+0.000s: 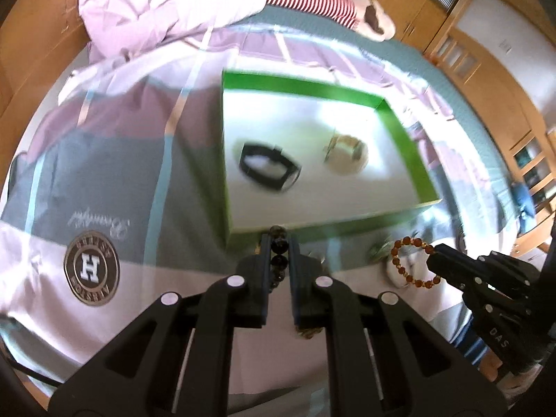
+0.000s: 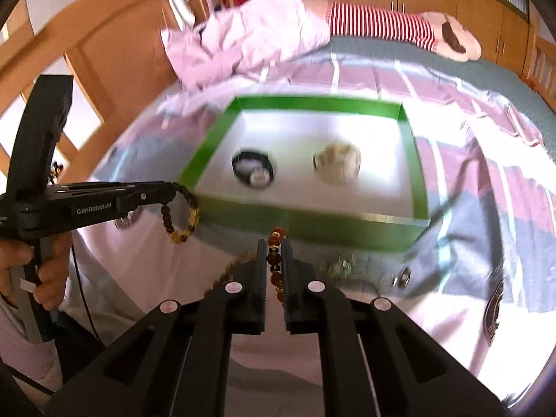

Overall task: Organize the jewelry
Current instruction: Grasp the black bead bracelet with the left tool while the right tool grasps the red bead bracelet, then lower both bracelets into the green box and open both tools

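A green-walled box point(image 1: 302, 85) with a white floor lies on the bed; it also shows in the right wrist view point(image 2: 312, 102). Inside lie a black watch point(image 1: 269, 166) point(image 2: 253, 168) and a pale gold watch point(image 1: 345, 154) point(image 2: 337, 163). My left gripper point(image 1: 279, 243) is shut on a dark beaded bracelet point(image 1: 279, 262), just before the box's near wall; in the right wrist view the bracelet point(image 2: 180, 213) hangs from its tip. My right gripper point(image 2: 274, 243) is shut on an amber beaded bracelet point(image 2: 274, 260), seen as a ring point(image 1: 413, 262) in the left wrist view.
The bedspread point(image 1: 104, 180) is purple, grey and white with a round H logo point(image 1: 92, 267). Small jewelry pieces point(image 2: 342, 266) lie on the cover near the box front, with a ring-like piece point(image 2: 403, 276) to the right. Pink bedding point(image 2: 250, 38) and wooden cupboards stand behind.
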`<state>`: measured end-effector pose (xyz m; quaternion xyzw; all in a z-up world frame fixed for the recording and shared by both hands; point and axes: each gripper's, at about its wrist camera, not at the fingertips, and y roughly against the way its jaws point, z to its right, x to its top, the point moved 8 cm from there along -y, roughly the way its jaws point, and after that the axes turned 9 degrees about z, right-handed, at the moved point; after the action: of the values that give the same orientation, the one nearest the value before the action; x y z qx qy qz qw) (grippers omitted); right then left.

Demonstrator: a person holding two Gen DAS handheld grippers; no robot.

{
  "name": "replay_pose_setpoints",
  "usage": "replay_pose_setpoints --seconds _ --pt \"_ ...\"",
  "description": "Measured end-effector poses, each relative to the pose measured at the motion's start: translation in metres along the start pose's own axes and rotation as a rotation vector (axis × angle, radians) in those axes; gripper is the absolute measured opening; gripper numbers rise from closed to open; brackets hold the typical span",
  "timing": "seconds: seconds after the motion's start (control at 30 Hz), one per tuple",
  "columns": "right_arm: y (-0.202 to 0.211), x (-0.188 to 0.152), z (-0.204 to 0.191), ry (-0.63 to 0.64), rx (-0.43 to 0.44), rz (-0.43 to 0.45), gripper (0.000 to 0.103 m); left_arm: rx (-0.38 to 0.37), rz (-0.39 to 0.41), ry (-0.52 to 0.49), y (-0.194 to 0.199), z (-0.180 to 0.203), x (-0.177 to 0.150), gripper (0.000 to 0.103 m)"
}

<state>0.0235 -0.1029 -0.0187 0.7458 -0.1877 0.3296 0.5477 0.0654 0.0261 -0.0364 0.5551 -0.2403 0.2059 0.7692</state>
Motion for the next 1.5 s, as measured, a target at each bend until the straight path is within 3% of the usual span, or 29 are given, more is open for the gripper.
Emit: replay_pose_setpoints --seconds 0.1,0.3,0.5,0.57,0.63,0.7,0.83,0.93,1.1,1.37,1.4,1.43,1.47,1.5 --pt "0.002 0.021 0.005 0.001 -0.022 0.047 0.008 0.018 0.039 -0.036 0.007 0.006 0.025 0.01" --pt "-0.008 0.056 0.029 -0.053 -0.07 0.113 0.008 -0.033 0.14 -0.059 0.008 0.019 0.066 0.01" --pt "-0.052 0.053 0.045 -0.061 -0.122 0.049 0.01 -0.007 0.124 -0.075 -0.023 0.018 0.075 0.01" --pt "-0.06 0.047 0.049 -0.071 -0.149 0.019 0.029 0.004 0.124 -0.072 -0.03 0.015 0.073 0.012" --pt "-0.052 0.045 0.049 -0.103 -0.12 0.039 0.043 0.003 0.119 -0.082 -0.027 0.015 0.07 0.026" --pt "-0.037 0.044 0.049 -0.108 -0.108 0.06 0.044 0.006 0.124 -0.09 -0.019 0.015 0.066 0.028" --pt "-0.007 0.029 0.059 -0.139 -0.089 0.076 0.044 -0.032 0.062 -0.068 -0.007 0.013 0.033 0.028" --pt "0.001 0.005 0.069 -0.148 -0.099 0.039 0.044 -0.028 -0.006 -0.073 -0.013 0.012 0.0 0.028" --pt "-0.023 -0.04 0.07 -0.133 -0.11 -0.098 0.044 0.006 -0.124 -0.07 -0.038 0.013 -0.044 0.031" --pt "-0.073 -0.053 0.061 -0.062 -0.153 -0.171 0.044 0.073 -0.254 -0.165 -0.077 0.025 -0.087 0.034" --pt "-0.077 -0.054 0.061 -0.057 -0.156 -0.178 0.041 0.078 -0.267 -0.172 -0.081 0.024 -0.091 0.034" --pt "-0.079 -0.055 0.06 -0.052 -0.155 -0.18 0.022 0.084 -0.269 -0.18 -0.083 0.023 -0.093 0.034" --pt "-0.08 -0.056 0.059 -0.047 -0.149 -0.181 0.013 0.086 -0.267 -0.187 -0.084 0.023 -0.093 0.034" --pt "-0.08 -0.057 0.057 -0.049 -0.134 -0.182 0.012 0.085 -0.264 -0.192 -0.084 0.023 -0.092 0.029"
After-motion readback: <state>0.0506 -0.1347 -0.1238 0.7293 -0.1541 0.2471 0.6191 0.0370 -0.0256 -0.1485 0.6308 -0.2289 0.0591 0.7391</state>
